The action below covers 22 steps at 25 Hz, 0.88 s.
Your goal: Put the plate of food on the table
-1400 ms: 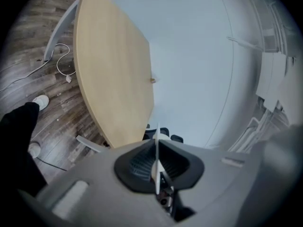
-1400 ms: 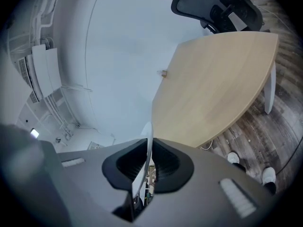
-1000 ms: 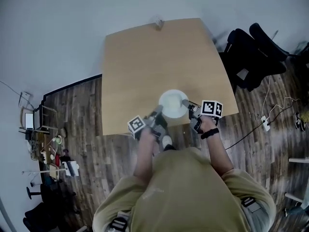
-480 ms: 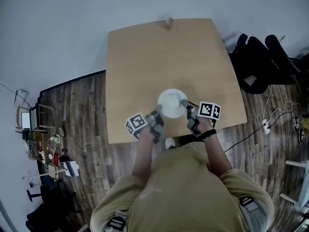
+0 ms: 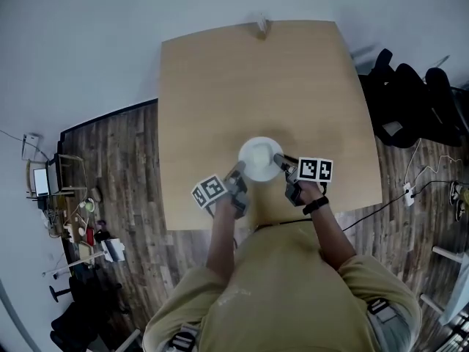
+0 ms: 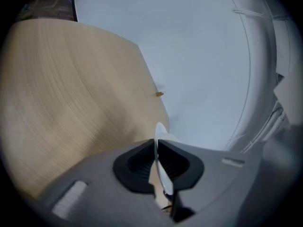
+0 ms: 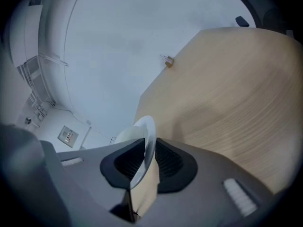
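The left tool (image 5: 238, 171) stays clamped on the left rim of the white plate (image 5: 260, 158), which has moved from the near edge further in over the table (image 5: 212, 86). The right tool (image 5: 280, 160) grips the right rim, its jaws having just eased slightly apart.

Pale grey wall (image 5: 88, 42) beyond table's far edge; black baseboard (image 5: 110, 114) at its foot. Light wood table (image 5: 256, 86), square, bare grain. Dark wood-plank floor (image 5: 124, 174) off left and right edges. Black office chairs (image 5: 410, 101) bunched beyond right edge. White power strip (image 5: 408, 194) with cable on floor past near right corner. Small clutter (image 5: 69, 211) by wall, far left. Light soft, even.
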Each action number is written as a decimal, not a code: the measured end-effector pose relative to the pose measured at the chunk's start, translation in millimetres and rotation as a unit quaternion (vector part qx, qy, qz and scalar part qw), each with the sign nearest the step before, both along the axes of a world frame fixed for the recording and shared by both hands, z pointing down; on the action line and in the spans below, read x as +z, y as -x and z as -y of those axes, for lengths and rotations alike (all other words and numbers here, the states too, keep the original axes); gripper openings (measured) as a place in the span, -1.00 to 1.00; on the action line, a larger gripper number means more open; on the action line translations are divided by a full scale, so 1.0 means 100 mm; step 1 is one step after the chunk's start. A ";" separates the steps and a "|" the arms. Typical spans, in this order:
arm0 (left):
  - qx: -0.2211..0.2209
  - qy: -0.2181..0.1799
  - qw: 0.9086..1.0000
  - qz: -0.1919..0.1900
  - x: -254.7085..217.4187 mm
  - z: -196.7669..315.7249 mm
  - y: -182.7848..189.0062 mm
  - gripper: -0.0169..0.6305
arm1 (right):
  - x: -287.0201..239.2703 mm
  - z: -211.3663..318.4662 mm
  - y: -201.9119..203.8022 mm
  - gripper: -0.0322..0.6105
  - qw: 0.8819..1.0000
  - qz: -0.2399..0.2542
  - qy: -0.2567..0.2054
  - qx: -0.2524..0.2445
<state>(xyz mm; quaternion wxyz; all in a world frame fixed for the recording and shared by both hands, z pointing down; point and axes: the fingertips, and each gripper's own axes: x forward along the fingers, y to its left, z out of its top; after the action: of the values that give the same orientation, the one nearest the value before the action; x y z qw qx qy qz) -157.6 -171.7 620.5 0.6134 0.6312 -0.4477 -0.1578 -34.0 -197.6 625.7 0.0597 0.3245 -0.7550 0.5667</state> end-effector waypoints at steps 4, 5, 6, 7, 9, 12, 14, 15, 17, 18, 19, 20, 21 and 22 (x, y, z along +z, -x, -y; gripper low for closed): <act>0.010 0.002 0.999 0.051 0.19 0.31 0.02 -0.88 | 0.19 0.33 0.02 -0.70 1.000 -0.014 0.013 -0.008; 0.013 0.002 0.998 0.063 0.23 0.40 0.02 -0.86 | 0.24 0.42 0.03 -0.70 1.000 -0.018 0.013 -0.010; 0.016 0.004 0.997 0.073 0.27 0.48 0.01 -0.86 | 0.28 0.51 0.03 -0.69 1.000 -0.022 0.013 -0.011; 0.019 0.006 0.997 0.080 0.31 0.56 0.01 -0.85 | 0.33 0.60 0.03 -0.69 1.000 -0.025 0.013 -0.012; 0.020 0.012 0.996 0.087 0.40 0.73 0.00 -0.86 | 0.42 0.77 0.02 -0.69 0.999 -0.027 0.012 -0.011; 0.027 0.015 0.994 0.103 0.52 0.97 -0.01 -0.86 | 0.57 0.98 0.01 -0.68 1.000 -0.026 0.018 -0.002; 0.036 0.015 0.992 0.119 0.59 1.12 -0.01 -0.85 | 0.66 1.11 0.00 -0.68 0.999 -0.026 0.024 0.005; 0.038 0.015 0.991 0.127 0.62 1.19 -0.01 -0.85 | 0.70 1.18 0.01 -0.68 0.999 -0.027 0.025 0.007; 0.040 0.017 0.989 0.140 0.68 1.33 0.02 -0.84 | 0.76 1.33 0.03 -0.68 0.999 -0.034 0.020 0.007; 0.041 0.018 0.988 0.146 0.71 1.40 0.03 -0.83 | 0.79 1.40 0.05 -0.67 0.999 -0.040 0.015 0.004; 0.041 0.019 0.987 0.153 0.75 1.48 0.05 -0.83 | 0.81 1.48 0.06 -0.66 0.999 -0.050 0.008 0.000; 0.041 0.020 0.986 0.160 0.78 1.54 0.06 -0.82 | 0.84 1.55 0.08 -0.65 0.998 -0.060 0.001 -0.005; 0.042 0.020 0.985 0.167 0.81 1.60 0.07 -0.82 | 0.88 1.61 0.09 -0.64 0.998 -0.069 -0.005 -0.010; 0.043 0.021 0.984 0.174 0.84 1.64 0.07 -0.82 | 0.91 1.66 0.10 -0.63 0.997 -0.077 -0.008 -0.015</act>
<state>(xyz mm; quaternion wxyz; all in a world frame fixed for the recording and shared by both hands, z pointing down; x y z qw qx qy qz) -164.9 -336.0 704.6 0.5455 0.6546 -0.5233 -0.0096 -44.3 -363.3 716.6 0.1237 0.3562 -0.7576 0.5328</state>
